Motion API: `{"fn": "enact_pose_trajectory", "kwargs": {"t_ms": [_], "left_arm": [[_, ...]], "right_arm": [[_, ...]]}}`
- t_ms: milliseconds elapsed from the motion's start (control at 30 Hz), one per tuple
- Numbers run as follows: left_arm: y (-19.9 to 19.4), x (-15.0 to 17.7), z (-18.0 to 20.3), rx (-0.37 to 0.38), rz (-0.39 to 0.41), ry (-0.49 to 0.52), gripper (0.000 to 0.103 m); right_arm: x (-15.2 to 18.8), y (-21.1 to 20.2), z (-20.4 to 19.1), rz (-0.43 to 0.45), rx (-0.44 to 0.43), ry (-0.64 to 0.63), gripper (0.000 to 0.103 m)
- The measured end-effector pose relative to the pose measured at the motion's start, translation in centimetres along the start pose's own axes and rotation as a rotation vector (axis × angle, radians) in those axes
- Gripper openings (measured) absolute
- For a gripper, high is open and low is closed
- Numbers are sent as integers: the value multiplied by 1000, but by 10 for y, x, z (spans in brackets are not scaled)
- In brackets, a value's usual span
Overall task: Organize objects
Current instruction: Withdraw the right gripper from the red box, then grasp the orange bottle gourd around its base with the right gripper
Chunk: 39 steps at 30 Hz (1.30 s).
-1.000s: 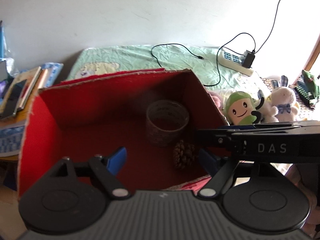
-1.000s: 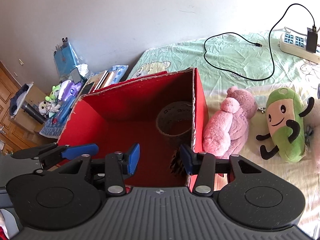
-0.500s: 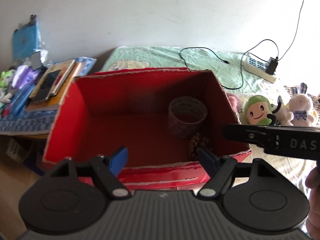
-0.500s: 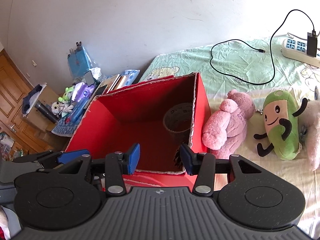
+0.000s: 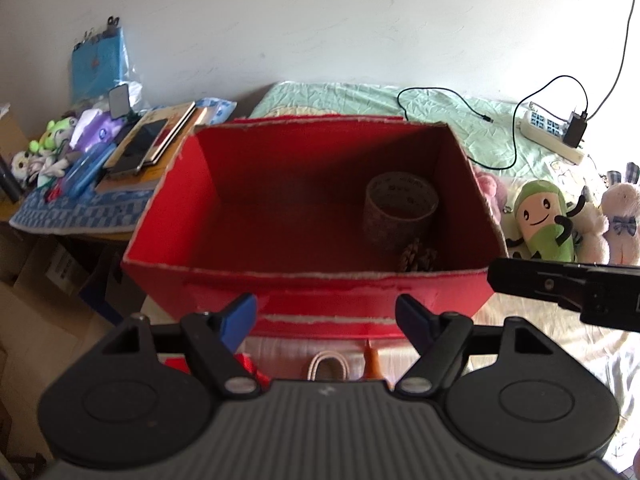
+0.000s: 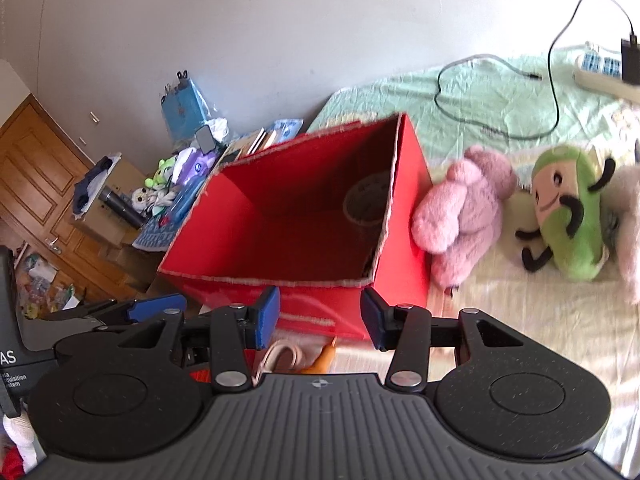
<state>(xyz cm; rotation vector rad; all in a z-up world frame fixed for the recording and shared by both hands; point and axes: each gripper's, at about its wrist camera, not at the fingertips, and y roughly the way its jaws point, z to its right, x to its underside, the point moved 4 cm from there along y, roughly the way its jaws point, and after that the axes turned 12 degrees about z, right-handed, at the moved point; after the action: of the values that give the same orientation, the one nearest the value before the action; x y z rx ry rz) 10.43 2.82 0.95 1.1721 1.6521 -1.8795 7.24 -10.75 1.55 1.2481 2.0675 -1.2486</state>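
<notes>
**Both claws empty in front of the red box**

Right now the red cardboard box [image 5: 280,216] sits open-topped on the bed, its near wall just beyond both grippers. Inside, toward the right wall, a roll of tape [image 5: 400,204] stands on its edge ring-up, and a pine cone [image 5: 416,258] lies just in front of it, close to the near wall. The rest of the box floor is bare red.

Just beside the box's right wall lies a pink plush [image 6: 460,216], pressed close to the cardboard. Beyond it sit a green plush [image 6: 568,216] and a white bunny plush [image 5: 622,216]. Farther back a black cable [image 5: 460,108] loops over the green sheet to a power strip [image 5: 552,136].

To the left of the box a side table [image 5: 60,216] carries books, a phone and small toys, crowding that edge. Between the grippers and the near wall lie a pale loop handle [image 5: 326,364] and an orange tip [image 5: 372,360].

The left gripper [image 5: 326,316] has its blue pads spread wide with nothing between them. The right gripper [image 6: 320,316] stands at a narrower gap, also empty. Each shows at the edge of the other's view, side by side.
</notes>
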Motion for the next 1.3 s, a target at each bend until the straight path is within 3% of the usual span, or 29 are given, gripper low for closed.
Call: {"fn": "enact_pose_trajectory", "kwargs": {"t_ms": [367,667,1033,1300], "left_arm": [[6,21,6,-20,-61,3,77],[14,39,2,21,-104,18,75],[9,64,-3,211,-119,41,65],[10,77,5,357,-149,11,62]], "right_arm": [[24,8,6,-73,-10,45,48],[45,24,17,-160,10,116,49],[68,46,27,-297,-8,282,48],[75,57,25,-365,-32,324,48]]}}
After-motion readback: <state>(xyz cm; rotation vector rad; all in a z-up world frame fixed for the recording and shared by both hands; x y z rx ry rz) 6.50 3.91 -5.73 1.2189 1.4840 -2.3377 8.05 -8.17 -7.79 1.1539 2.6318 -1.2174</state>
